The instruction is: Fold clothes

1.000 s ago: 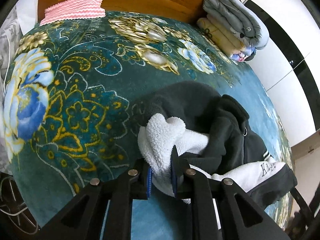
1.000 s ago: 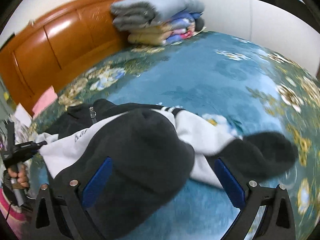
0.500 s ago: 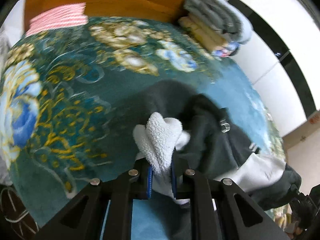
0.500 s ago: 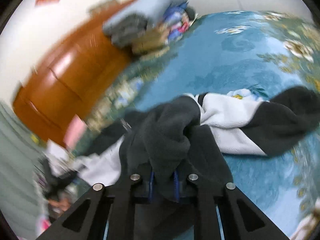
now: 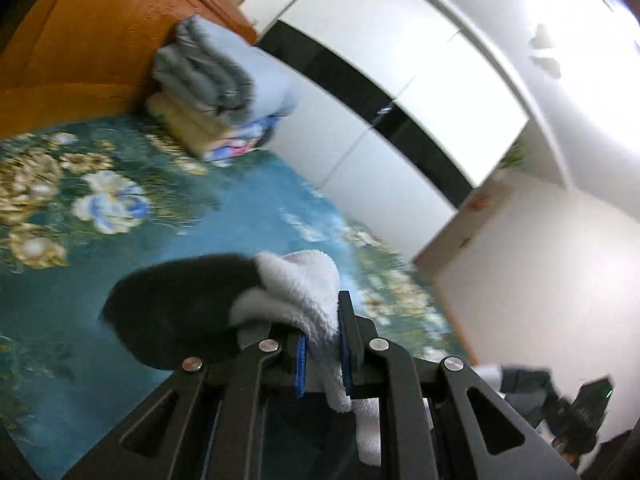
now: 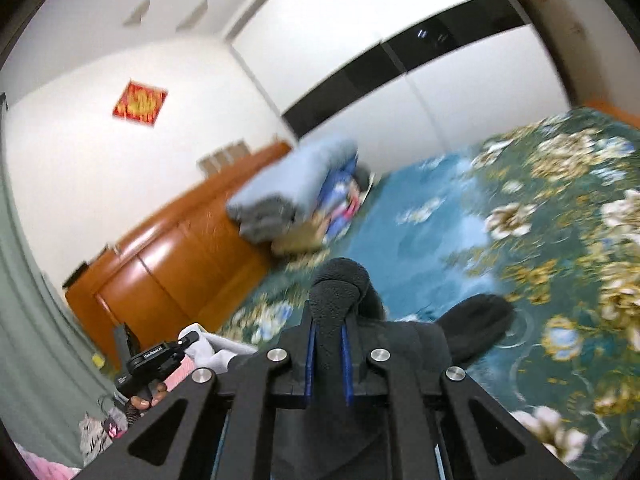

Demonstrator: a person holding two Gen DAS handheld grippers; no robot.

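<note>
**Two grips on one garment**

Black-and-white fleece jacket (image 5: 288, 284) pinched by white lining between left gripper (image 5: 322, 344) pads, by black fabric (image 6: 340, 292) in right gripper (image 6: 327, 356). Raised above floral blanket (image 5: 120, 208); folded bedding (image 6: 296, 192) beyond.

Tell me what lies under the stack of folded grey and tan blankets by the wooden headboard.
The stack of folded blankets rests on the teal floral bedspread, against the headboard. What lies under the bedspread is covered.
</note>
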